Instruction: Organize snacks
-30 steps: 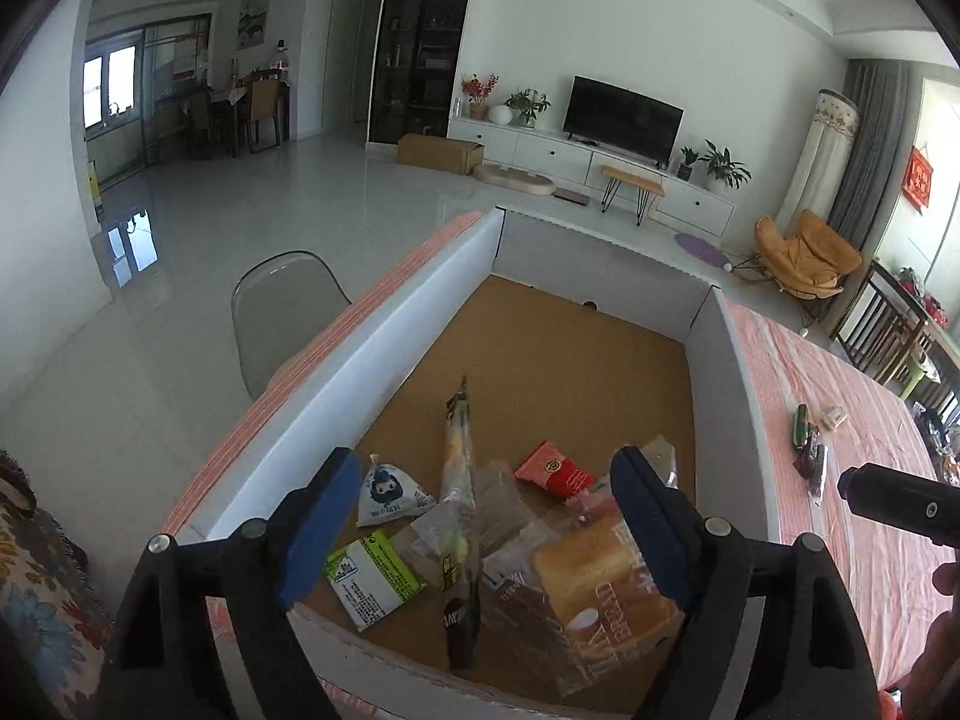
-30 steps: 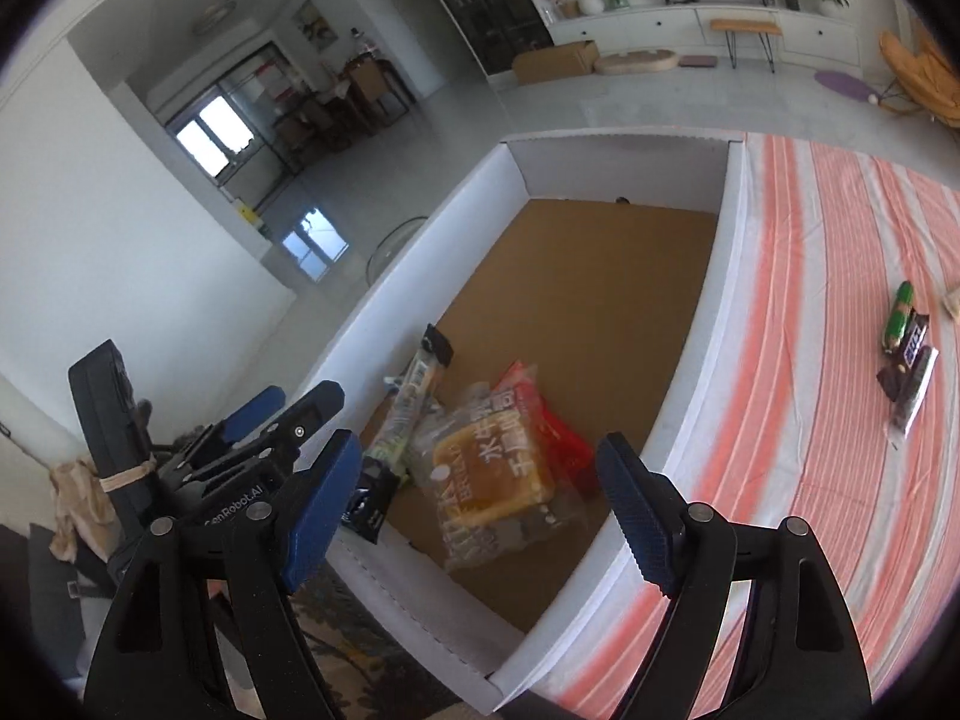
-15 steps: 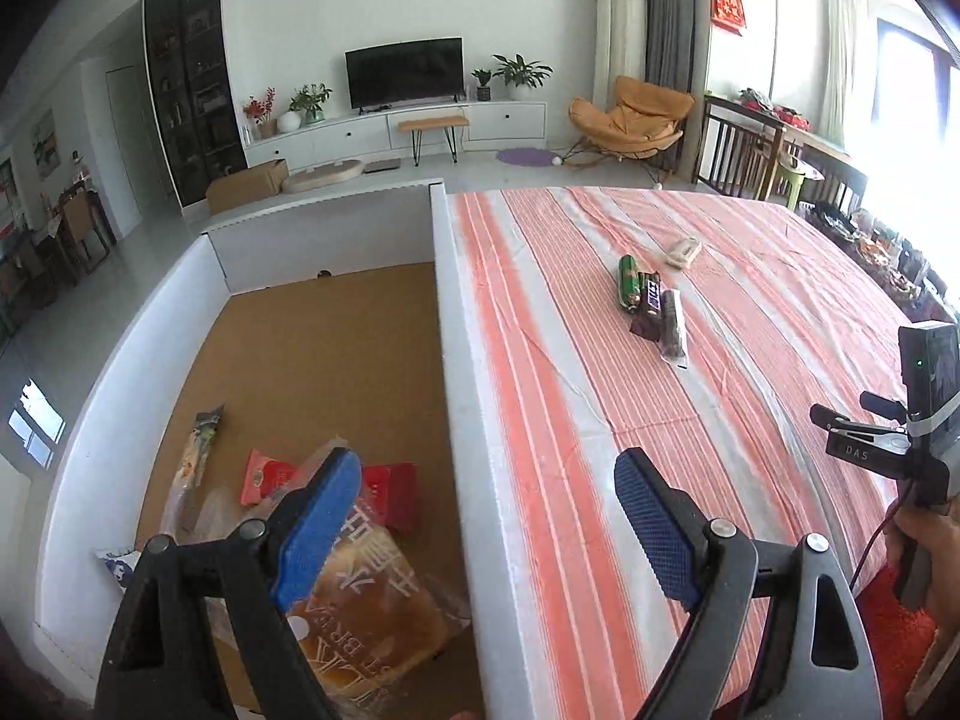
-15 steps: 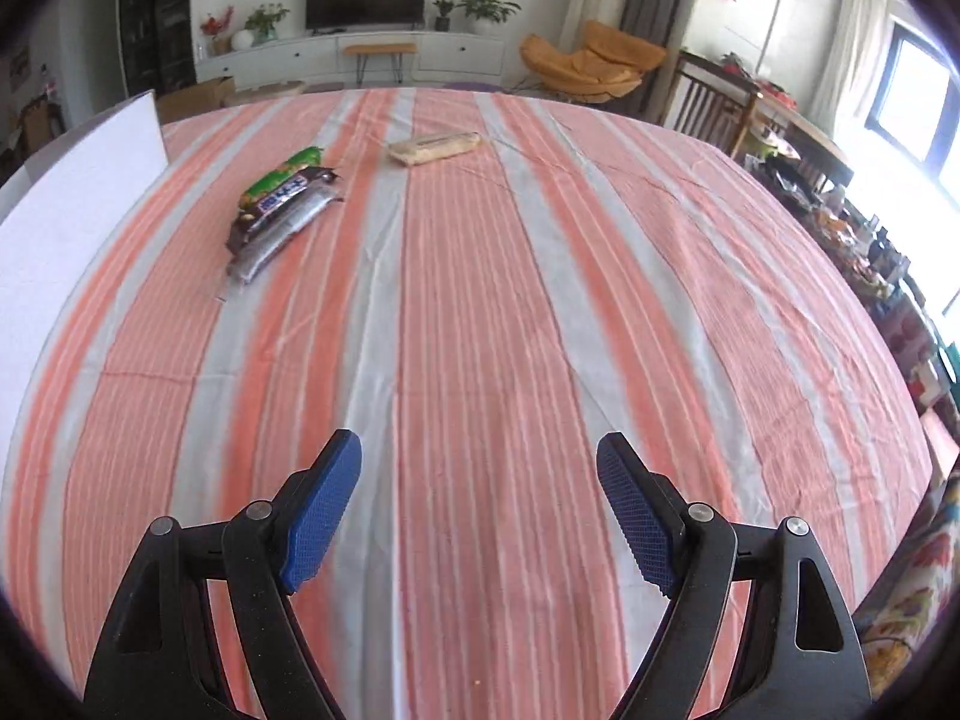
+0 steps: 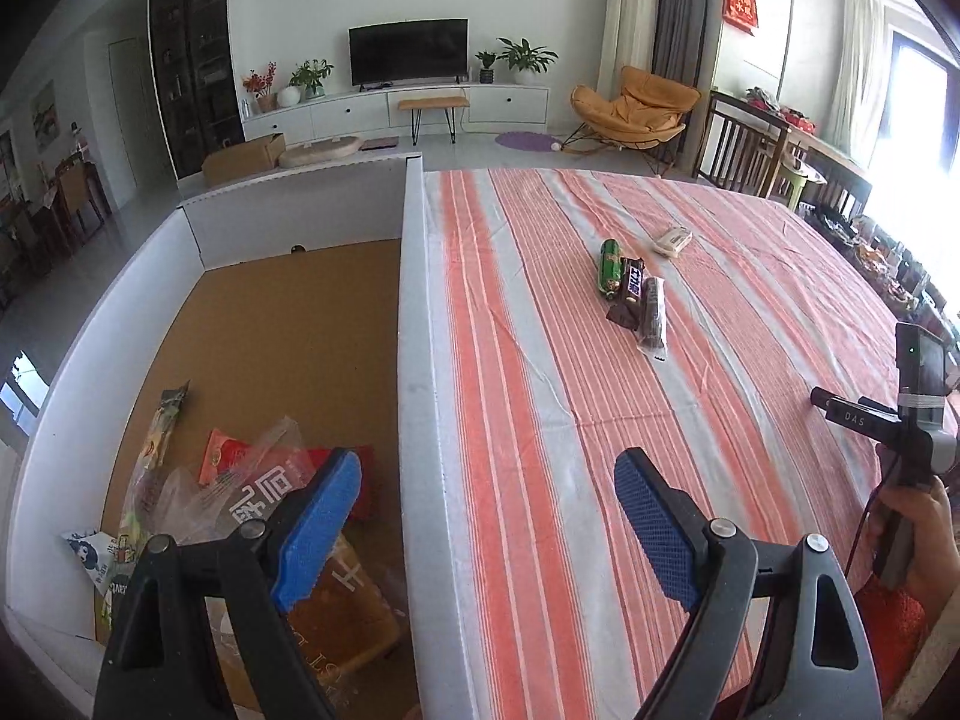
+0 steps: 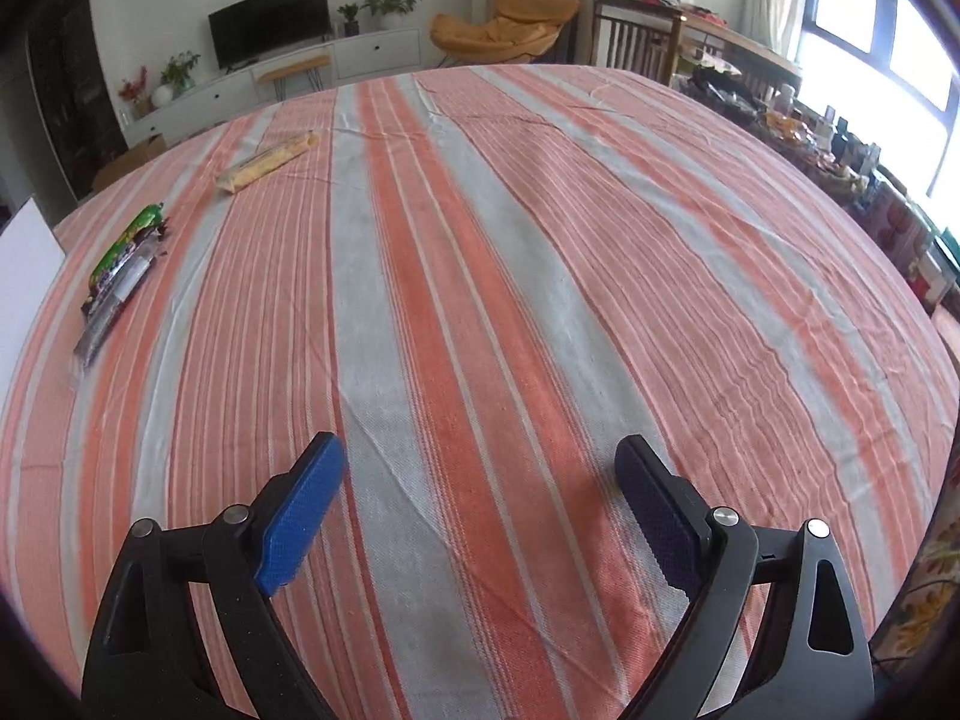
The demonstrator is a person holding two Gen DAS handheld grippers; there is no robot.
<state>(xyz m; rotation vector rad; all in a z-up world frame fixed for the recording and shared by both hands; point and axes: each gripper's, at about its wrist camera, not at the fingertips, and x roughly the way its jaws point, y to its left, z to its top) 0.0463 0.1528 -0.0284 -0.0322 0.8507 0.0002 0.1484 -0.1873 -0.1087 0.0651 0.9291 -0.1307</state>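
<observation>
Both claws gaped empty: left claw (image 5: 486, 516) over the box wall (image 5: 414, 360), right claw (image 6: 480, 504) above the striped table (image 6: 480, 240); three snack bars (image 5: 630, 291) lay clustered mid-table.

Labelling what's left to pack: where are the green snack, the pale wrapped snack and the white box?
green snack (image 5: 610, 264), left wrist view, wrapper's middle.
pale wrapped snack (image 6: 270, 161), right wrist view, mid-length.
white box (image 5: 414, 372), left wrist view, right wall.

The striped table (image 5: 540, 420) carries 4 snack packs (image 5: 630, 288) and a white-walled box (image 5: 414, 360).
</observation>
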